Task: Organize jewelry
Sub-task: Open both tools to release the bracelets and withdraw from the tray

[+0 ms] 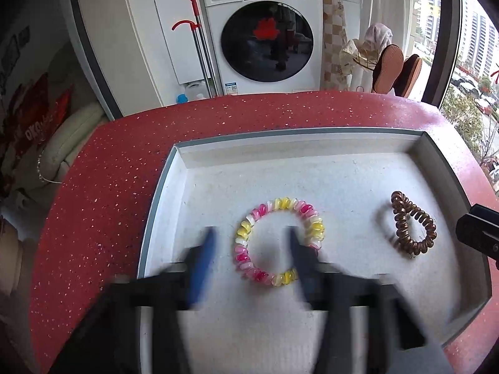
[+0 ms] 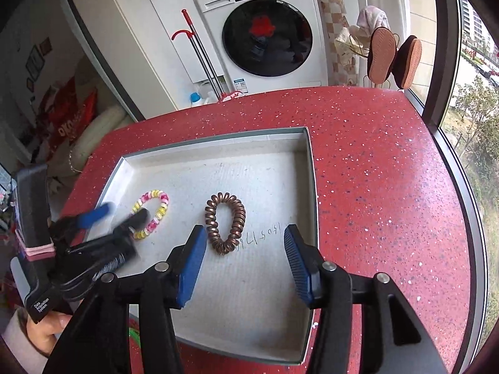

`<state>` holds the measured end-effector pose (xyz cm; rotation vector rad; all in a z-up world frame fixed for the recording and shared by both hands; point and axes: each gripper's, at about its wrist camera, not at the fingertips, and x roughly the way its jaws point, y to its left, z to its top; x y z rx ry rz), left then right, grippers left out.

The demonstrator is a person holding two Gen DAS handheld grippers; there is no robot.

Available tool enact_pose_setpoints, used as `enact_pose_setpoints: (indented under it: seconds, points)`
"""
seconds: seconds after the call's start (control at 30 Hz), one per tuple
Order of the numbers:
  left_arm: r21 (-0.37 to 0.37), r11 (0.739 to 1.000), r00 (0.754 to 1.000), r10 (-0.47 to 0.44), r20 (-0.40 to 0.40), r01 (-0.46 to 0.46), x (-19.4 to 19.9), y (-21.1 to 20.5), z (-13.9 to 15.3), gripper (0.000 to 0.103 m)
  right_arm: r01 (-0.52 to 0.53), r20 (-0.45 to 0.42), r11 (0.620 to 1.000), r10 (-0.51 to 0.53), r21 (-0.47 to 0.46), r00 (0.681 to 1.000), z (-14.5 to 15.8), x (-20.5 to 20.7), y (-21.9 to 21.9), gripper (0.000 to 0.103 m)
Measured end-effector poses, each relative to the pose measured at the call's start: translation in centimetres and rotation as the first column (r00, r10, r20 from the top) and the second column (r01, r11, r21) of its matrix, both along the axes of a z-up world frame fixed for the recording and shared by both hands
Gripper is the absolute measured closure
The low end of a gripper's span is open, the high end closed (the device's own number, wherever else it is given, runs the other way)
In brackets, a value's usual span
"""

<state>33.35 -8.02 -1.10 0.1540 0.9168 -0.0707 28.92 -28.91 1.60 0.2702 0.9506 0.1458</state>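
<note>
A pink, yellow and white spiral band [image 1: 278,241] lies flat in a shallow white tray [image 1: 299,148]. A brown spiral band [image 1: 412,224] lies to its right in the same tray. My left gripper [image 1: 251,237] is open and blurred, just above the colourful band's left side. In the right wrist view, my right gripper [image 2: 244,237] is open and empty, hovering over the tray near the brown band [image 2: 225,222]. The left gripper [image 2: 124,213] and colourful band [image 2: 152,212] also show there.
The tray [image 2: 218,143] rests on a red speckled counter [image 2: 374,171] with a rounded edge. A washing machine [image 2: 265,31], a mop and slippers on a rack stand beyond it. A window is on the right.
</note>
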Motion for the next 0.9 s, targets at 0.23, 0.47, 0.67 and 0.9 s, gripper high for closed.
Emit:
enact_pose_setpoints:
  seconds: [0.23, 0.47, 0.67, 0.9]
  points:
    - [0.006, 1.000, 0.994, -0.006, 0.110, 0.005, -2.5, -0.1, 3.5, 0.000, 0.003, 0.036, 0.999, -0.005, 0.036, 0.999, 1.2, -1.6, -0.4, 0.022]
    - [-0.045, 0.999, 0.991, -0.016, 0.131, 0.022, -6.8, 2.4, 5.8, 0.000, -0.020, 0.147, 0.994, 0.005, 0.105, 0.989, 3.2, -5.6, -0.1, 0.016]
    - [-0.065, 0.998, 0.989, -0.018, 0.144, 0.027, -12.1, 6.1, 6.5, 0.000, -0.061, 0.095, 0.993, 0.051, 0.100, 0.994, 3.5, -8.7, 1.1, 0.016]
    - [-0.091, 0.994, 0.990, 0.067, 0.126, -0.055, -18.0, 11.0, 5.2, 0.000, -0.096, 0.035, 0.993, 0.094, 0.068, 0.995, 1.5, -13.2, 2.2, 0.016]
